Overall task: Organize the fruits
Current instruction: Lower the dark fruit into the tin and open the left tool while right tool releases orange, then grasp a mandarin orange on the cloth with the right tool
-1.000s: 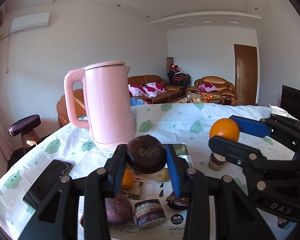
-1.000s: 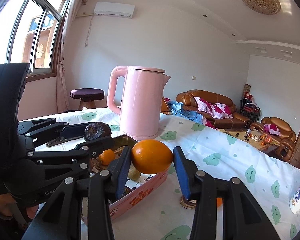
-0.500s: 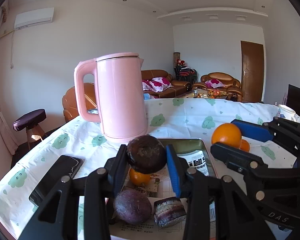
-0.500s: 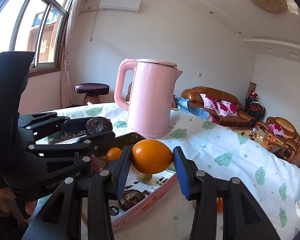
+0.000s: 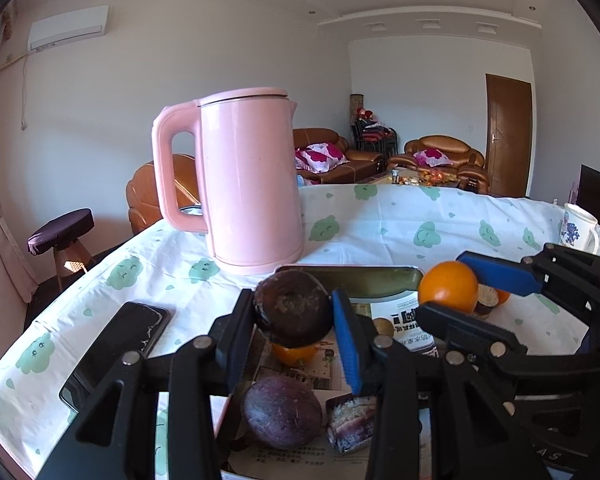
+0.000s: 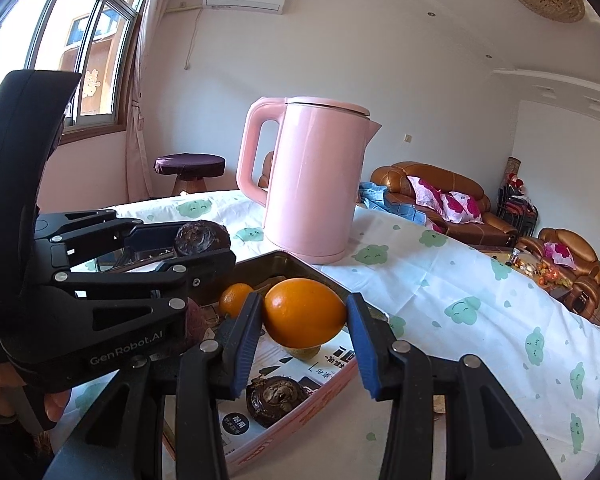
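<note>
"GenRobot.AI" on left gripper [image 6: 204,256]

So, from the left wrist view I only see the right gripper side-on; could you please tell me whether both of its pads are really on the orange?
Observer: Yes. In the right wrist view the right gripper has both blue pads pressed on the smooth round orange fruit, one on each side.
Operator: Thank you. Is it over the tray?
Observer: It is held above the paper-lined metal tray, close to the tray's right-hand wall.
Operator: And what does the tray's outside look like?
Observer: The tray's outer wall is pink with orange print.
</note>
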Demonstrator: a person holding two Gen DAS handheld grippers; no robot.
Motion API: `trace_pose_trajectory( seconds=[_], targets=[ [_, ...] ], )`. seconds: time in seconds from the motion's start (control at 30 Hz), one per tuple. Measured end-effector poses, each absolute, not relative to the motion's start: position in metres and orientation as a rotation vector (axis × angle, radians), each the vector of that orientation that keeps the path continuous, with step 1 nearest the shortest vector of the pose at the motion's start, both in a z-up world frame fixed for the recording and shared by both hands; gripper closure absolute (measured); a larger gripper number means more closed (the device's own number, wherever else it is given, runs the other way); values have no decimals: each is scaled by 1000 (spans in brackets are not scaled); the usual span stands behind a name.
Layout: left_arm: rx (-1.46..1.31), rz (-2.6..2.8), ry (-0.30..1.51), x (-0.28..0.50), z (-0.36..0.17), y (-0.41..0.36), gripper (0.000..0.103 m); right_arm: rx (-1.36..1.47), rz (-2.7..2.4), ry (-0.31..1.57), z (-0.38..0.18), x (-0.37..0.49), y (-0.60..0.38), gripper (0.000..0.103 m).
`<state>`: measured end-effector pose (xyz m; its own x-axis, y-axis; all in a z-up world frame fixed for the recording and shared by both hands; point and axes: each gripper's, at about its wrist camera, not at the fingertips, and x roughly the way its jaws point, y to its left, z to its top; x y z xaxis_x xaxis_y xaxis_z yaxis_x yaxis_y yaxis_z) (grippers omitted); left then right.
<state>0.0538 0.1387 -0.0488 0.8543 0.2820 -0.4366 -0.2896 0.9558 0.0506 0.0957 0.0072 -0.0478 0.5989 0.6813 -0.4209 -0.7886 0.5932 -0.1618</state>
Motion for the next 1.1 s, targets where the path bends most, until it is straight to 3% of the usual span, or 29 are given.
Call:
trace_pose_trajectory(
  seconds=[0.77, 0.87, 0.93, 1.1],
  targets=[
    [-28, 296, 536, 64, -62, 145, 61, -362, 911, 441, -62, 101, 18, 57],
    [-36, 318, 518, 59, -61, 147, 50, -359, 891, 432, -61, 100, 16, 47],
    [-58, 323, 499, 54, -58, 149, 30, -348, 874, 422, -58, 100, 9, 39],
    [-76, 306, 450, 47, -47, 139, 26, -370, 776, 387, -46, 105, -30, 38]
  ],
)
